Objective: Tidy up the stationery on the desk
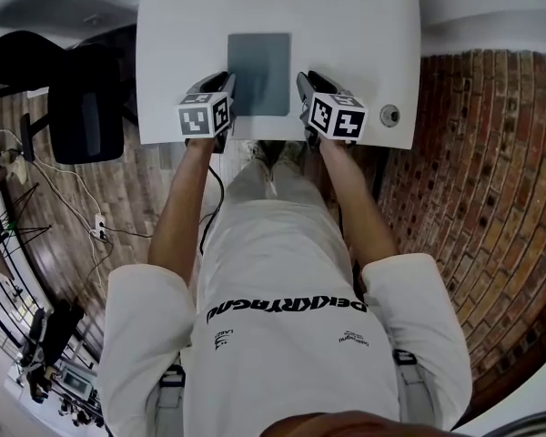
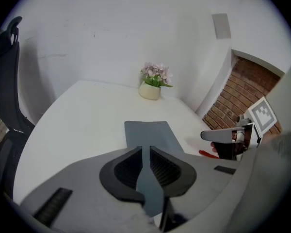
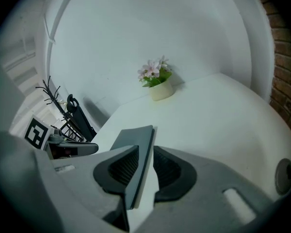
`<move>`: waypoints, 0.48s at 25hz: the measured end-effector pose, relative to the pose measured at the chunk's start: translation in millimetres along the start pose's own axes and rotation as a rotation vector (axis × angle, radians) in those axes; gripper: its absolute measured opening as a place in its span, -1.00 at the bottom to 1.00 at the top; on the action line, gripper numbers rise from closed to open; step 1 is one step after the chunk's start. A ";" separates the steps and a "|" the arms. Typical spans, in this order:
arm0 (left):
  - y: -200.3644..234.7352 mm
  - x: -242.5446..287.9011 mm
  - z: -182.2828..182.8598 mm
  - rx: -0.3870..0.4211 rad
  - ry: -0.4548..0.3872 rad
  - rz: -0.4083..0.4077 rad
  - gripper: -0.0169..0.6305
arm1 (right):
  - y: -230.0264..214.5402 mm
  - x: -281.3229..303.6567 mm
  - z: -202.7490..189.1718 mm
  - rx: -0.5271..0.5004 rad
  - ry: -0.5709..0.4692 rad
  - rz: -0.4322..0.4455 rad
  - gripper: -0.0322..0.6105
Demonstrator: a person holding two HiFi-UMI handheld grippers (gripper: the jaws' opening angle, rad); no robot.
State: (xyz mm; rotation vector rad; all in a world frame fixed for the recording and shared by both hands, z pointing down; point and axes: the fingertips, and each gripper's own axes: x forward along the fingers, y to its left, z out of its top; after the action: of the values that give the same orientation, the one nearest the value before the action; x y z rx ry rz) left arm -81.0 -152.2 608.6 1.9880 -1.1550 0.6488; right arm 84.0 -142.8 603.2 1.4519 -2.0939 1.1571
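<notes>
A flat grey mat (image 1: 259, 73) lies in the middle of the white desk (image 1: 173, 53). My left gripper (image 1: 227, 82) hovers at its near left corner and my right gripper (image 1: 303, 80) at its near right corner. In the left gripper view the jaws (image 2: 143, 152) stand a narrow gap apart, with the mat (image 2: 150, 132) showing through it. In the right gripper view the jaws (image 3: 145, 152) stand wider, with the mat's right edge (image 3: 136, 140) and bare desk in the gap. Neither pair visibly clamps anything. A small red pen-like thing (image 2: 208, 154) lies by the right gripper (image 2: 228, 136).
A pot of pink flowers (image 2: 153, 84) stands at the desk's far edge against the wall. A round cable hole (image 1: 389, 115) sits near the desk's front right corner. A black office chair (image 1: 86, 112) stands left of the desk, and brick surface (image 1: 491, 198) lies to the right.
</notes>
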 end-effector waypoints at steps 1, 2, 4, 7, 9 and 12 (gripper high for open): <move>-4.4 -4.3 1.2 -0.001 -0.020 -0.001 -0.82 | -3.1 -7.1 2.0 -0.005 -0.008 -0.003 -0.62; -9.0 -8.8 2.8 0.001 -0.044 -0.003 -0.86 | -5.9 -13.6 4.0 -0.012 -0.015 -0.004 -0.62; -17.5 -18.3 7.6 0.015 -0.091 -0.010 -0.95 | -8.6 -23.7 8.2 -0.031 -0.023 -0.001 -0.62; -29.9 -34.3 13.1 0.040 -0.151 -0.033 -0.95 | -5.6 -36.2 12.8 -0.068 -0.023 0.001 -0.62; -38.0 -46.6 13.3 0.046 -0.189 -0.045 -0.95 | -1.8 -45.3 11.2 -0.113 -0.015 -0.004 -0.62; -51.5 -66.2 18.4 0.042 -0.257 -0.057 -0.95 | -1.2 -56.7 5.5 -0.228 0.009 -0.021 -0.62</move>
State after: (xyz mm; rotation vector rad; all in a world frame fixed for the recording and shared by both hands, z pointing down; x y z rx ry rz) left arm -65.5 -116.3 532.2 2.1787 -1.2377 0.3985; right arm 109.7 -112.4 562.5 1.3562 -2.1195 0.8820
